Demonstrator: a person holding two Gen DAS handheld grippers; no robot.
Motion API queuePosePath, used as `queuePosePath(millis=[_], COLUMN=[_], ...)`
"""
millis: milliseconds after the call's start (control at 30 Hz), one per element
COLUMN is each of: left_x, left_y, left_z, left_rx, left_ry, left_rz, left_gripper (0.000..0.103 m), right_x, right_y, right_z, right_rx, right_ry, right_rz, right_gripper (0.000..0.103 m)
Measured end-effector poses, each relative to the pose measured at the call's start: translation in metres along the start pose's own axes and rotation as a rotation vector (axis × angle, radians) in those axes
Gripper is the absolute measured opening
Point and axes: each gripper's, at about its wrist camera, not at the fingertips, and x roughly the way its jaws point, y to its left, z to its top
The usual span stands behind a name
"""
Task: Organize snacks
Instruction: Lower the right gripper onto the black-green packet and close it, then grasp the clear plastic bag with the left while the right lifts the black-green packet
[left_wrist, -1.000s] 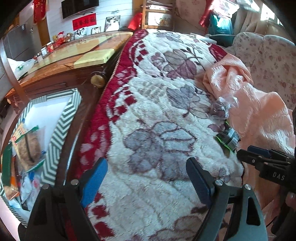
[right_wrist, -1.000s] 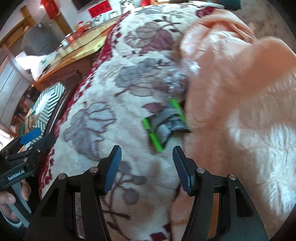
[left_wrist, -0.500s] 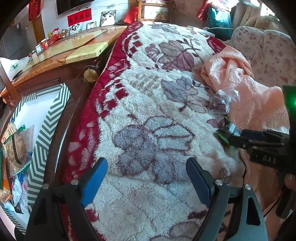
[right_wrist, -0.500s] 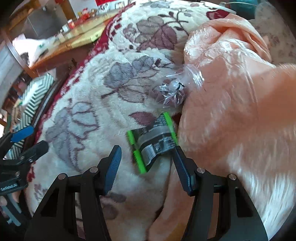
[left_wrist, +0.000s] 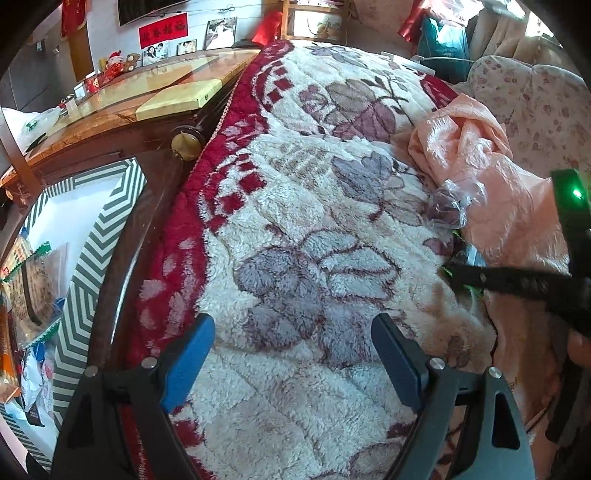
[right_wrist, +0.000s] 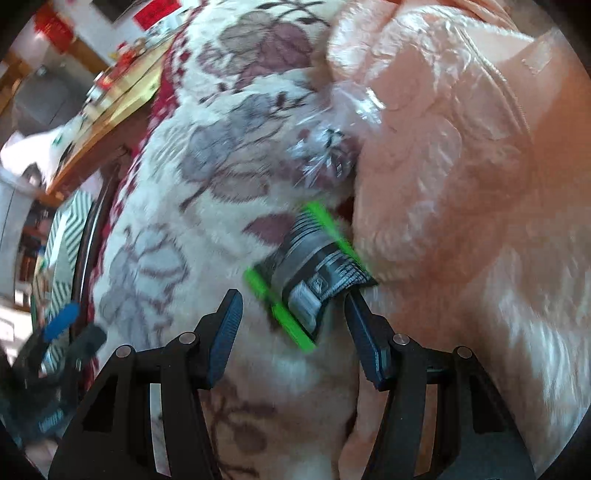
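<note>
A black and grey snack packet (right_wrist: 314, 273) with bright green edges lies on the floral fleece blanket (right_wrist: 207, 206), right against a peach cloth (right_wrist: 461, 147). My right gripper (right_wrist: 293, 310) is open, tilted steeply down, and the packet's near end lies between its fingertips without being pinched. A crumpled clear plastic wrapper (right_wrist: 328, 155) sits just beyond the packet. In the left wrist view my left gripper (left_wrist: 291, 343) hangs wide open over the blanket (left_wrist: 303, 229), holding nothing. There the right gripper (left_wrist: 458, 275) covers most of the packet (left_wrist: 463, 254).
A chevron-patterned box (left_wrist: 110, 229) with several snack packs (left_wrist: 37, 280) stands at the left beside the blanket's red border. Behind it is a wooden table (left_wrist: 147, 96) with small items. A floral sofa (left_wrist: 535, 110) lies at the far right.
My right gripper has come down and closer, so the packet now lies between its fingertips instead of ahead of them. The left gripper has stayed about where it was, still open.
</note>
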Motion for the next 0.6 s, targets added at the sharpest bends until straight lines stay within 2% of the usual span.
queuePosePath(millis=[133,233,300,367,400,467,600], left_x=[0.002,0.005,0.007,0.009,0.010,0.010,0.010], left_y=[0.005,0.006,0.006,0.004,0.003,-0.002,-0.015], left_z=[0.001,0.001,0.002,0.004,0.006,0.011,0.024], left_rx=[-0.012,-0.013,-0.014,-0.012,-0.009,-0.002,0.017], left_ry=[0.002,0.010,0.011,0.013,0.010,-0.004,-0.017], left_rz=[0.002,0.002,0.000,-0.002,-0.004,-0.011,-0.041], left_gripper=[0.088,0.088,0.088,0.088,0.088,0.088,0.088], right_x=[0.011,0.014,0.015,0.014,0.012,0.007,-0.001], right_y=[0.000,0.006,0.011,0.009,0.005,-0.001,-0.005], right_z=[0.012,0.015,0.014,0.013,0.012,0.010,-0.001], right_rx=[0.033,-0.005,-0.070,-0.096,-0.093,-0.089,-0.105], right_ry=[-0.010,-0.031,-0.043,-0.048,-0.051,-0.051,-0.038], right_rz=[-0.016,-0.028,-0.047,-0.066,-0.060,-0.038,-0.010], right_gripper=[0.058,0.058,0.052,0.032,0.028,0.022,0.022])
